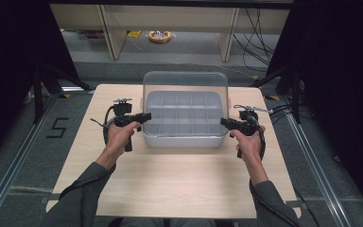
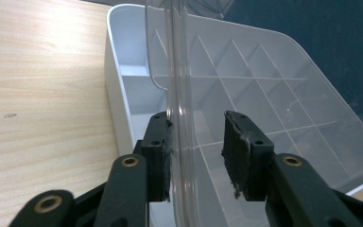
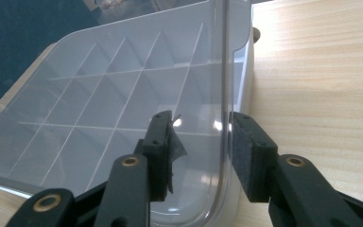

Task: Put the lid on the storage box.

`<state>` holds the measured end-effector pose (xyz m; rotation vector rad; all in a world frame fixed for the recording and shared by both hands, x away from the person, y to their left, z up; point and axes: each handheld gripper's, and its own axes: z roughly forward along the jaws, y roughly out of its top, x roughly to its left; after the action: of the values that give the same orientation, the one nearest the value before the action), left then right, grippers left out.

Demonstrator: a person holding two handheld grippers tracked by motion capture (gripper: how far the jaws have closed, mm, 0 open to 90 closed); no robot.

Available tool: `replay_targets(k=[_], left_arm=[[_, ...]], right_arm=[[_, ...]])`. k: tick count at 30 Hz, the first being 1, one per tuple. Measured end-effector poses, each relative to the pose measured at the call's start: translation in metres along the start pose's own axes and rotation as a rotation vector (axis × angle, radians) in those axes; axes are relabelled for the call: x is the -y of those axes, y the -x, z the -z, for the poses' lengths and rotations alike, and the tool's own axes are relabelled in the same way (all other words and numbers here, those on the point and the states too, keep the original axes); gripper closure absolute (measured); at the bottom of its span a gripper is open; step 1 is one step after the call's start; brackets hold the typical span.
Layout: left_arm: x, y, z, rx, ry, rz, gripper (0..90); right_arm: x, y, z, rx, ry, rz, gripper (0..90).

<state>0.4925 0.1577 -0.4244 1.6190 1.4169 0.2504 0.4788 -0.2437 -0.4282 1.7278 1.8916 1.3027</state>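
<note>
A white compartment box (image 1: 185, 137) with a grid of dividers sits in the middle of the light wooden tabletop (image 1: 170, 184), its clear lid (image 1: 185, 82) standing upright at the far side of the box. The left tool (image 2: 196, 142) straddles the lid's left edge with its jaws apart, one pad touching the plastic. The right tool (image 3: 203, 142) straddles the lid's right edge, jaws apart too.

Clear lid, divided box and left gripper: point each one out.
Clear lid (image 1: 185, 81), high view, raised panel's upper part.
Divided box (image 1: 184, 140), high view, front wall.
Left gripper (image 2: 196, 146), left gripper view, between its fingertips, astride the lid's edge.
</note>
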Motion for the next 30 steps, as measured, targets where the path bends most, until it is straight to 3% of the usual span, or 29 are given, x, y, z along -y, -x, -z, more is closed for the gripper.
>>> replay_targets(k=[3,5,7,9,11,12,14,17,18,19,20,23,24,26,30], left_arm=[[0.000,0.001,0.001,0.002,-0.006,0.017,62.3],[0.000,0.002,0.001,0.001,0.005,0.019,62.2],[0.000,0.002,0.001,-0.003,-0.003,0.015,62.3],[0.001,0.002,0.000,-0.009,-0.019,0.014,61.8],[0.001,0.000,-0.002,-0.007,-0.018,0.027,61.2],[0.002,-0.001,-0.003,-0.005,-0.023,0.036,61.0],[0.002,-0.002,-0.004,-0.010,-0.034,0.028,60.5],[0.002,-0.003,-0.007,-0.008,-0.038,0.036,59.8],[0.002,-0.003,-0.008,-0.009,-0.039,0.039,59.7],[0.002,-0.003,-0.009,-0.006,-0.039,0.042,59.5],[0.002,-0.003,-0.009,-0.010,-0.038,0.042,59.3],[0.003,-0.004,-0.011,-0.011,-0.045,0.045,58.8],[0.003,-0.004,-0.011,-0.011,-0.045,0.048,58.7],[0.003,-0.004,-0.012,-0.012,-0.046,0.051,58.5],[0.004,-0.005,-0.013,-0.018,-0.051,0.054,58.0]], right_arm=[[-0.001,0.002,0.000,0.009,0.008,0.029,62.2],[-0.001,-0.003,0.004,-0.007,-0.005,-0.014,62.0],[-0.001,0.002,0.000,0.007,0.006,0.030,61.8],[0.000,-0.002,0.001,0.007,-0.009,-0.028,61.0],[0.001,-0.001,-0.001,0.000,-0.013,-0.030,60.8],[0.001,0.004,-0.004,0.006,-0.001,0.018,60.7],[0.002,0.002,-0.005,0.008,-0.012,-0.015,60.2],[0.003,0.005,-0.008,0.000,-0.009,-0.008,59.8],[0.003,0.002,-0.007,0.000,-0.023,-0.056,59.8],[0.003,0.002,-0.007,-0.007,-0.024,-0.060,59.7],[0.003,0.007,-0.009,0.003,-0.011,-0.017,59.6],[0.003,0.008,-0.009,-0.013,-0.015,-0.027,59.5],[0.004,0.005,-0.009,-0.009,-0.019,-0.057,59.3],[0.004,0.008,-0.011,-0.003,-0.011,-0.024,58.9],[0.004,0.009,-0.012,-0.004,-0.018,-0.031,58.7]])
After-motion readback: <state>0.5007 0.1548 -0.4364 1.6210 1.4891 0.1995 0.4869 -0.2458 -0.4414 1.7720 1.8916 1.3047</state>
